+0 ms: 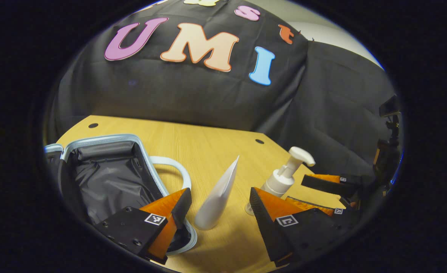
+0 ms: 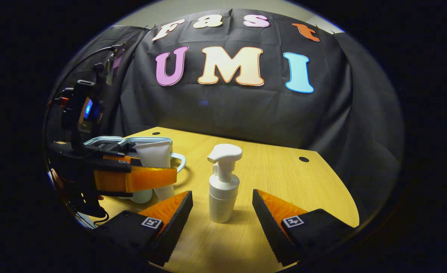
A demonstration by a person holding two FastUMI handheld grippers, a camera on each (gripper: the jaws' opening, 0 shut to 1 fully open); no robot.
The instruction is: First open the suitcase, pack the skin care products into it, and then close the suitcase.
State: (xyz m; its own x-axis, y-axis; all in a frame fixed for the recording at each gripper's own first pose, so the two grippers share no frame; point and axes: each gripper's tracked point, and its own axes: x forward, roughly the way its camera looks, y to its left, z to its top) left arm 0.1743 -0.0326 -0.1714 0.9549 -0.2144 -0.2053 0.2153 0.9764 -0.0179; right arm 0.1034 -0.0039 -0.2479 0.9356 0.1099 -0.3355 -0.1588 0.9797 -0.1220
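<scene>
— Standing cap-down on the wooden table point(image 1: 208, 140), the white tube point(image 1: 218, 195) rises between the fingers of the left gripper point(image 1: 220, 203); its flat crimped end points up and leans a little toward the far side; the fingers are spread wide and neither one touches it.

— And the suitcase?

— Open; in the left gripper view the suitcase point(image 1: 106, 174) lies just left of the tube, its dark lining exposed, a pale blue rim round the edge and a pale handle loop beside it; nothing can be seen inside it from here.

— What about the other side?

— In the right gripper view the white pump bottle point(image 2: 222, 185) stands upright on the table, between the fingers of the right gripper point(image 2: 222, 208); those fingers are also set well apart, with bare table on each side of the bottle.

— Do the two grippers see one another?

— Yes; the right gripper view shows the left gripper at its left edge, level with the tube and in front of the suitcase; the left gripper view shows the pump bottle to the right of the tube, with the right gripper's fingers on either side of it.
</scene>
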